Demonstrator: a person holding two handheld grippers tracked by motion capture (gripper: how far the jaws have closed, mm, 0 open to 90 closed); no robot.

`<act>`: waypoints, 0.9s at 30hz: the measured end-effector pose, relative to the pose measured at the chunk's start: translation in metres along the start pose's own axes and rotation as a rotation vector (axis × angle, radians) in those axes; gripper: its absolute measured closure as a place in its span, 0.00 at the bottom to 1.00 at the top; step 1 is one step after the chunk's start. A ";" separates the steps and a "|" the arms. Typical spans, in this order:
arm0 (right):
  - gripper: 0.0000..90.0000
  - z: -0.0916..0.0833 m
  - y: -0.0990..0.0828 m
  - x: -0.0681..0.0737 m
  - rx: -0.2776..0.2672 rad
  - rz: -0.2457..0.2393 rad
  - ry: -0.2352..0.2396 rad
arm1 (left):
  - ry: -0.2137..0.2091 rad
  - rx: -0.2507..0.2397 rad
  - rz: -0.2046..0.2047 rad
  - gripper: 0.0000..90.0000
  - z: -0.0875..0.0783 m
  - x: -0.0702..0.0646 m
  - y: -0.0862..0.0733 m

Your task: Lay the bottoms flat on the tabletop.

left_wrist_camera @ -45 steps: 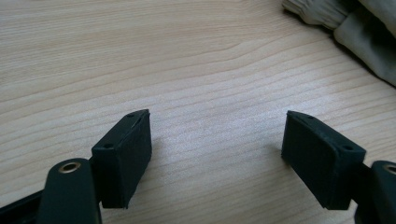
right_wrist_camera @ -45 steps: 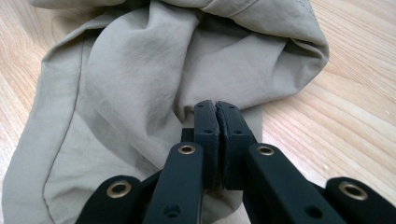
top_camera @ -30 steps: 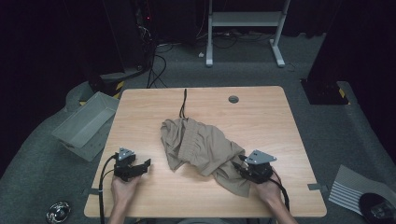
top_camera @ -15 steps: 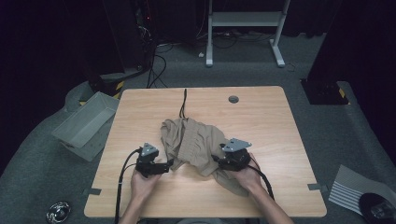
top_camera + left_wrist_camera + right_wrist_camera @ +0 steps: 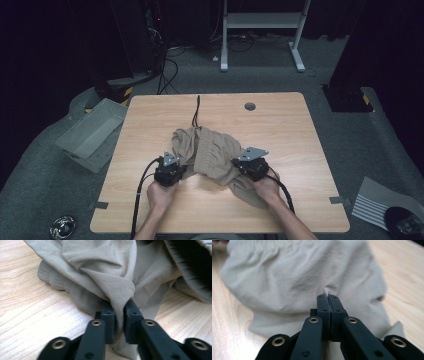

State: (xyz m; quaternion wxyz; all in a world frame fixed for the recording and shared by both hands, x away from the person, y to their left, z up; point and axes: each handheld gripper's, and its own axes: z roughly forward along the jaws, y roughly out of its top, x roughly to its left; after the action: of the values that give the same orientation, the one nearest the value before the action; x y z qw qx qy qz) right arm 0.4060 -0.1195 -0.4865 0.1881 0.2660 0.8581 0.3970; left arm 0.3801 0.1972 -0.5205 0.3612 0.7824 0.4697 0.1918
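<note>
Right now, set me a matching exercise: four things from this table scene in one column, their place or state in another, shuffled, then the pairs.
Things:
1. left gripper
2. right gripper
3. grey bin
4. round hole

Places or states:
A. on the floor left of the table
B. shut on the garment's left edge
C. in the tabletop near its far edge
D. shut on the garment's right side

Pairs: 1-B, 2-D, 3-A, 4-C
</note>
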 end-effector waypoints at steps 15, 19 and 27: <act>0.98 -0.021 -0.040 -0.088 0.048 0.275 -0.186 | 0.029 0.009 0.005 0.95 -0.012 0.015 -0.010; 0.88 -0.022 -0.043 -0.087 0.054 0.296 -0.183 | 0.048 -0.007 -0.006 0.76 -0.015 0.011 -0.008; 0.66 -0.070 -0.034 -0.074 -0.086 0.292 -0.183 | 0.020 -0.088 0.041 0.46 -0.027 -0.011 0.005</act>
State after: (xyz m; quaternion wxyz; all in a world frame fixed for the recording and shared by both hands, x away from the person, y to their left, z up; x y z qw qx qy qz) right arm 0.4165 -0.2234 -0.4623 0.2171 0.4144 0.7719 0.4306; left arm 0.3609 0.1965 -0.4983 0.3867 0.7732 0.4484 0.2273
